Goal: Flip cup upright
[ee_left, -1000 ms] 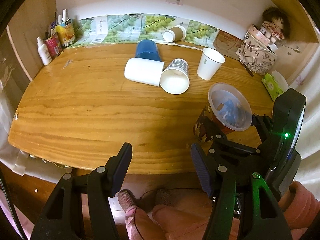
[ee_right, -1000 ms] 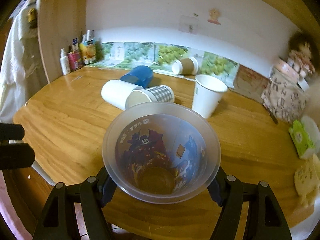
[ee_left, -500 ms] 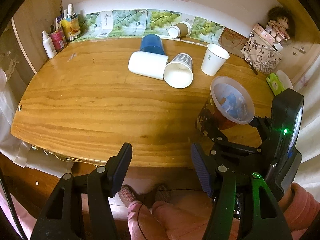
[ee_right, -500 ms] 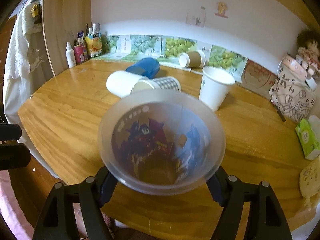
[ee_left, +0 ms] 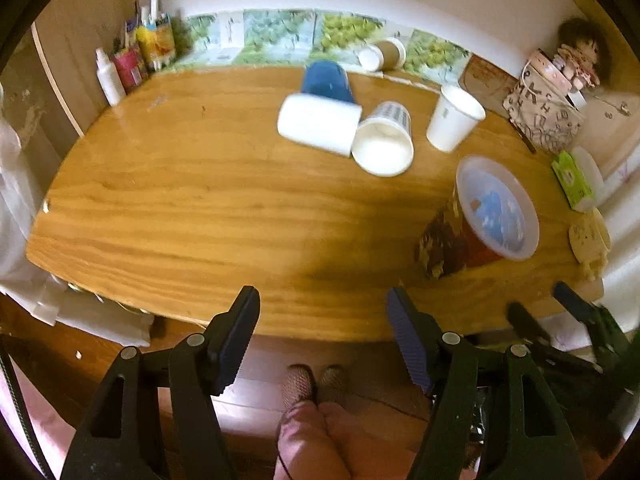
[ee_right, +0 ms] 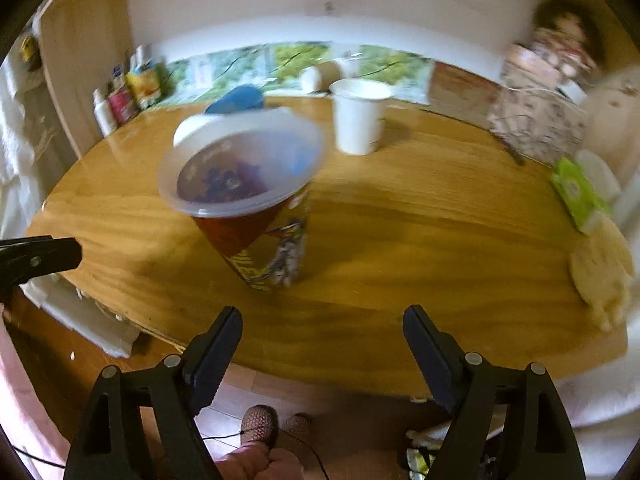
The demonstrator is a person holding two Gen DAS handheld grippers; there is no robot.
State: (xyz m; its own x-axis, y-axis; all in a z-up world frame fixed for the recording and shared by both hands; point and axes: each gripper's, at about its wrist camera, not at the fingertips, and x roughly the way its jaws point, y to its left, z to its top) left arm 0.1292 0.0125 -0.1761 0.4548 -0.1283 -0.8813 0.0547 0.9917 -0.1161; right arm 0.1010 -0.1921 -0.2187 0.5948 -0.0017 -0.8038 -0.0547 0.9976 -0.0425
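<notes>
right claw (ee_right: 322, 344) gapes wide, holding nothing, short of the upright printed cup (ee_right: 256, 196).

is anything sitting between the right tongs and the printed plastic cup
Nothing visible. The right tongs are open at the table's near edge, and only bare wood lies between them and the printed plastic cup, which stands mouth-up just ahead, slightly left.
</notes>
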